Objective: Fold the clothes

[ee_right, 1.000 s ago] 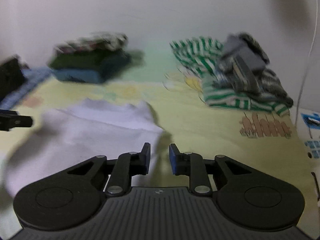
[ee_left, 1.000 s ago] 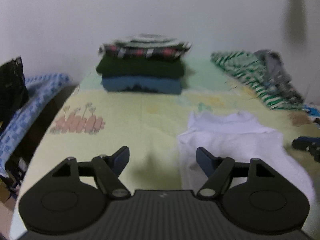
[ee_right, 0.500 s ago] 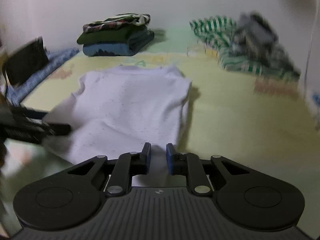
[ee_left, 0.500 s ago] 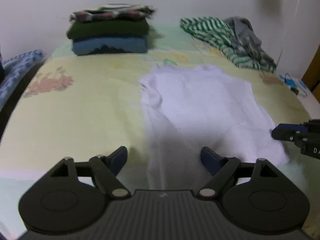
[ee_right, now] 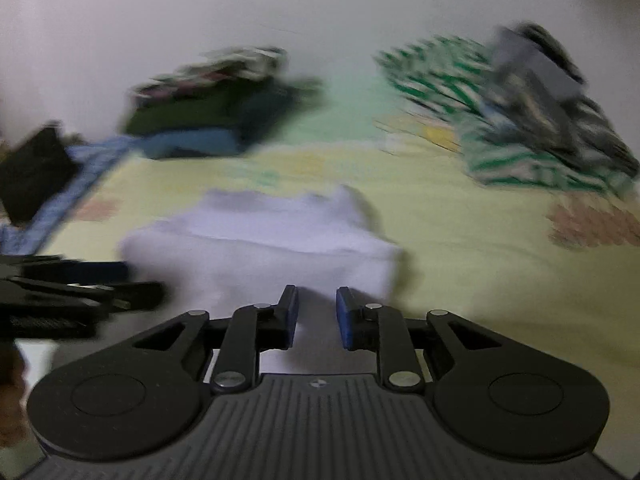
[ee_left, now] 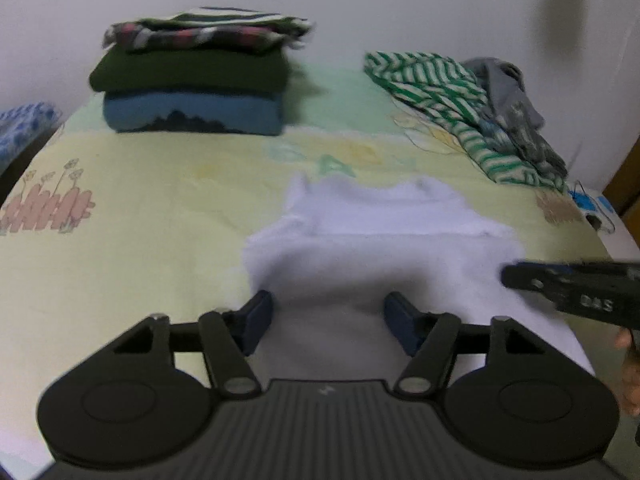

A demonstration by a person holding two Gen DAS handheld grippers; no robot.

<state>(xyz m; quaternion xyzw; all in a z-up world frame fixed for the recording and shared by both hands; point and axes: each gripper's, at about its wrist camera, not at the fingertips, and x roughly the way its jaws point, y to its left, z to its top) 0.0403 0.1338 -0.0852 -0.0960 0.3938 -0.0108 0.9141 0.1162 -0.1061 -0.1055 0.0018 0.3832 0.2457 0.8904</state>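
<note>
A: Since half a second ago the shirt looks folded up on itself; right gripper has parted slightly, pinching nothing.

B: And the left gripper?

A: Spread wide, empty, over the shirt's near edge on the bed.

B: Progress?

A: Folded stack behind; loose pile remains. Nothing blocks.

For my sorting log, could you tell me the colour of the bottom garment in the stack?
Blue, with a dark silhouette print; clearest in the left wrist view.
</note>
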